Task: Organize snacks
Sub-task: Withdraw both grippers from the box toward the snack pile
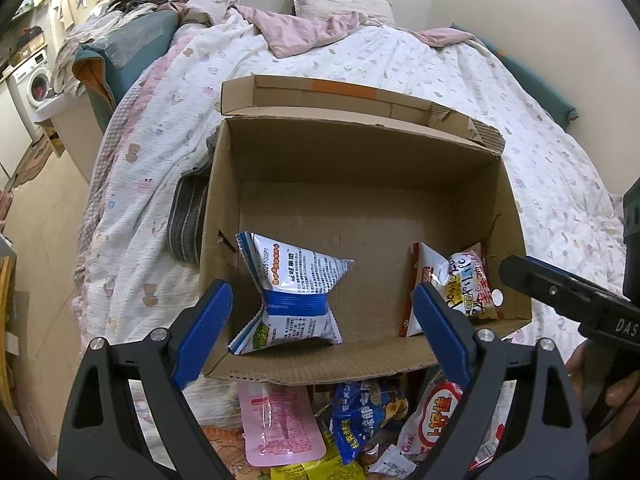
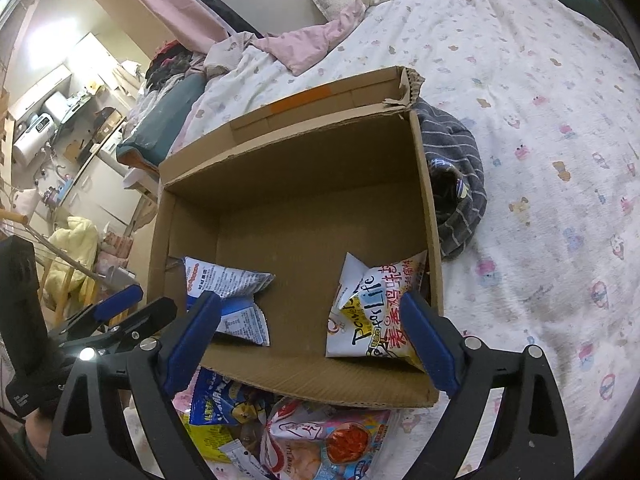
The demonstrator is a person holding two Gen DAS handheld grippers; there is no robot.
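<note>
On the bed (image 1: 460, 80) sits a brown cardboard box (image 1: 360, 152) with its top open. The bed has a white cover with little pictures on it. Two snack bags lie inside the box. A blue and white bag (image 1: 292, 292) lies at the left side, close to the near wall. A white bag with red and black letters (image 1: 460, 284) lies in the right near corner. The two bags are well apart, with bare box floor between them.

More snacks lie in a pile on the bed just in front of the box. In the pile are a pink packet (image 1: 280, 420), a blue bag (image 1: 368, 412), a white bag with red words (image 1: 440, 412) and a yellow bag (image 1: 316, 470).

The left tool (image 1: 324, 336) hangs over the near wall of the box, on the side of the blue and white bag. Its two blue fingers stand wide apart and hold nothing. The right tool (image 2: 312, 340) hangs over the same wall, closer to the white bag. Its fingers stand wide apart too, and nothing is between them. The white bag (image 2: 376, 312) lies on the box floor just past its right finger.

A gray striped cloth (image 2: 456, 184) lies on the bed, touching the right side of the box. A pink blanket (image 1: 304, 32) is bunched up at the far end of the bed.
</note>
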